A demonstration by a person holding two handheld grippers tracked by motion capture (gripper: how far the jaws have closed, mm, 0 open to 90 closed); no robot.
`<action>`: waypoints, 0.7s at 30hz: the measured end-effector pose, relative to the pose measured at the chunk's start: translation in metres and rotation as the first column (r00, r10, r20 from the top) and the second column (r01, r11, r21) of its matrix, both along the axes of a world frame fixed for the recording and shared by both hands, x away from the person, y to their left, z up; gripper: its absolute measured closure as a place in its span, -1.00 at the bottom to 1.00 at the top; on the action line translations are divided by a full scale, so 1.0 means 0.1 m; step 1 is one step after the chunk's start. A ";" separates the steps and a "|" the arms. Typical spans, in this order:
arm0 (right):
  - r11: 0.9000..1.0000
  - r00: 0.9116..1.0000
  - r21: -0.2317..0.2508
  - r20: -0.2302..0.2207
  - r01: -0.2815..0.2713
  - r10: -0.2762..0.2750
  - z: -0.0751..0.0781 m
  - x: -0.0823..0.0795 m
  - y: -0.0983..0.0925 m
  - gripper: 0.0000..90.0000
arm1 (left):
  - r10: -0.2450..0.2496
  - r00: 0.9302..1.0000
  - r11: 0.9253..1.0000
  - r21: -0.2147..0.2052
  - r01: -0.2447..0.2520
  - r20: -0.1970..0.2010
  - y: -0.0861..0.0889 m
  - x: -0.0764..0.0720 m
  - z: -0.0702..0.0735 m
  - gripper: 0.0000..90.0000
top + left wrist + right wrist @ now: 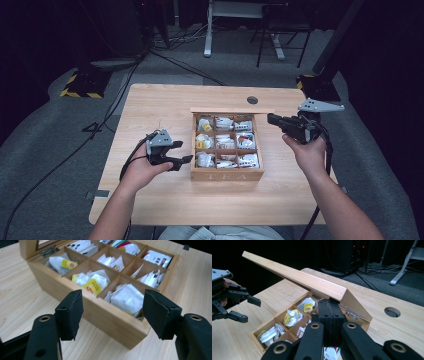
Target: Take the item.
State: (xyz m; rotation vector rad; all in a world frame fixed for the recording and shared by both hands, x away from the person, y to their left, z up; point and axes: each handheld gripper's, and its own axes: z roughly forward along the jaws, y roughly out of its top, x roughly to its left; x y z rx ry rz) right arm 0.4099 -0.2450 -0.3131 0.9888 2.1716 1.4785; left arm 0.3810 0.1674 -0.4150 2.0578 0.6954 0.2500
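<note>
The left claw has two black jaws, each ending in a thick, blocky rubber pad with a rough-cut edge. Behind each pad a rounded black link carries a brass-ringed rivet hole. A grey three-cornered plate sits on top of its body, and a black cable trails back from behind it. The right claw is built alike: black jointed links with brass-ringed pivots behind the pads, a grey three-cornered plate dotted with small screws above its body, and a black cable looping down behind it. Both forearms are bare, with no sleeves.
</note>
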 end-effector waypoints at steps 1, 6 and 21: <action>1.000 1.000 0.000 0.000 0.000 0.000 0.00 0.00 0.00 1.00 | -0.004 1.000 1.000 0.004 0.004 0.009 -0.03 0.01 0.01 -0.25; 1.000 1.000 -0.001 0.001 -0.002 0.002 0.00 0.00 0.00 1.00 | -0.025 1.000 1.000 -0.006 0.025 0.011 -0.15 0.03 0.06 -0.24; 1.000 1.000 -0.007 -0.005 -0.009 0.009 0.01 0.01 0.00 1.00 | -0.081 0.997 0.996 -0.021 0.081 0.011 -0.49 0.10 0.13 -0.22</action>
